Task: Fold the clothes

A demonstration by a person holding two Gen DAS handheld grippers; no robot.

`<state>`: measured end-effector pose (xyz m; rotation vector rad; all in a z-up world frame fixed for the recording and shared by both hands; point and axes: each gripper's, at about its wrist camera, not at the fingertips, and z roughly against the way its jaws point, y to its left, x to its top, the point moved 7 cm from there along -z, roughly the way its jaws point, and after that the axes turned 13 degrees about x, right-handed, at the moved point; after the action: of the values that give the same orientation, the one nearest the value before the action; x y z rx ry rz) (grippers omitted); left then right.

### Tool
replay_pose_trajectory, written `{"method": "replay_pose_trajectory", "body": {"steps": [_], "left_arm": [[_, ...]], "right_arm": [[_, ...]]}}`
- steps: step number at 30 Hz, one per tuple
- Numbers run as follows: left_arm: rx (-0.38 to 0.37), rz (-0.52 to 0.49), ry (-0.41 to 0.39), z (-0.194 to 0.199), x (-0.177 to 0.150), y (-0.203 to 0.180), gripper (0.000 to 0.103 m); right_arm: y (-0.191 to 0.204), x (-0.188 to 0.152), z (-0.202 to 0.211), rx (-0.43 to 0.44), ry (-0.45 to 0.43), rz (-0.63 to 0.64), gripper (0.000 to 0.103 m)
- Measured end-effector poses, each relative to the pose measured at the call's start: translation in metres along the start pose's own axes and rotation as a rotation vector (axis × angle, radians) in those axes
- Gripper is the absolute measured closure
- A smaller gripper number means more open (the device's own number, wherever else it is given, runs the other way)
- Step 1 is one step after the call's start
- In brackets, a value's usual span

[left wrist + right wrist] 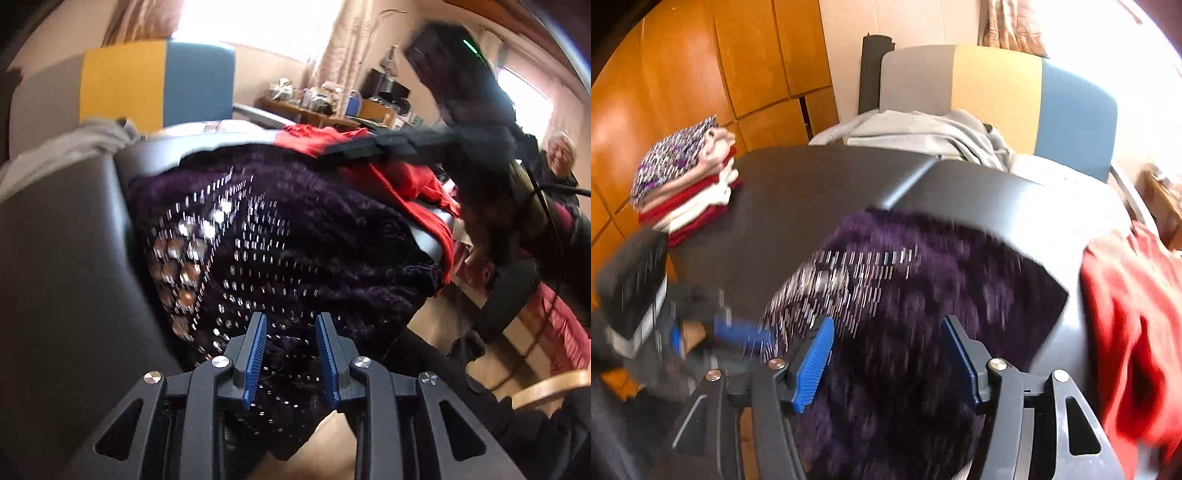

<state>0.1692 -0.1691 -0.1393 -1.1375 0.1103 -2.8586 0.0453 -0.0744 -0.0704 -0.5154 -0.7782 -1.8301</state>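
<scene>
Purple studded garment lies crumpled on the dark tabletop, near edge overhanging, ready for spreading. Right tongs stand apart above it, gripping nothing. Left tongs look part-open over its hem; grip unclear.

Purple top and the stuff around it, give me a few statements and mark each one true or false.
1. The purple top has shiny studs. True.
2. A red garment lies beside the purple top. True.
3. The folded stack sits on top of the purple top. False: it stands apart, at a far corner of the dark table.
4. The right tool is clamped shut. False: its jaws stand wide apart over the purple top.
5. A grey garment lies on the chair behind the table. True.
</scene>
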Motion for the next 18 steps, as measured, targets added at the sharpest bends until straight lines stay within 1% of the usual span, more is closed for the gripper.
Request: {"method": "replay_pose_trajectory", "body": {"steps": [1, 3, 5, 7, 9, 12, 14, 16, 18], "left_arm": [[0.017, 0.015, 0.013, -0.006, -0.004, 0.002, 0.075], [0.004, 0.072, 0.004, -0.005, -0.008, 0.004, 0.075], [-0.006, 0.111, 0.005, -0.005, -0.012, 0.008, 0.075], [0.007, 0.084, -0.001, -0.004, -0.014, 0.007, 0.075], [0.018, 0.071, 0.011, -0.003, -0.012, 0.006, 0.075], [-0.046, 0.179, 0.016, 0.003, -0.005, 0.018, 0.075], [-0.074, 0.288, -0.002, 0.010, 0.004, 0.039, 0.073], [-0.089, 0.386, -0.030, 0.017, 0.015, 0.062, 0.068], [-0.091, 0.451, -0.050, 0.018, 0.028, 0.083, 0.061]], "right_arm": [[-0.003, 0.007, -0.009, 0.009, 0.006, -0.014, 0.040], [-0.018, 0.012, -0.031, 0.014, 0.037, -0.059, 0.040], [-0.035, 0.009, -0.054, 0.011, 0.056, -0.090, 0.040], [-0.048, 0.004, -0.071, 0.011, 0.057, -0.107, 0.038], [-0.049, 0.003, -0.069, 0.026, 0.027, -0.109, 0.038], [-0.051, 0.001, -0.065, 0.048, -0.017, -0.111, 0.038], [-0.051, 0.001, -0.063, 0.057, -0.033, -0.117, 0.038], [-0.049, 0.002, -0.061, 0.058, -0.043, -0.114, 0.036], [-0.045, 0.004, -0.059, 0.066, -0.051, -0.106, 0.030]]}}
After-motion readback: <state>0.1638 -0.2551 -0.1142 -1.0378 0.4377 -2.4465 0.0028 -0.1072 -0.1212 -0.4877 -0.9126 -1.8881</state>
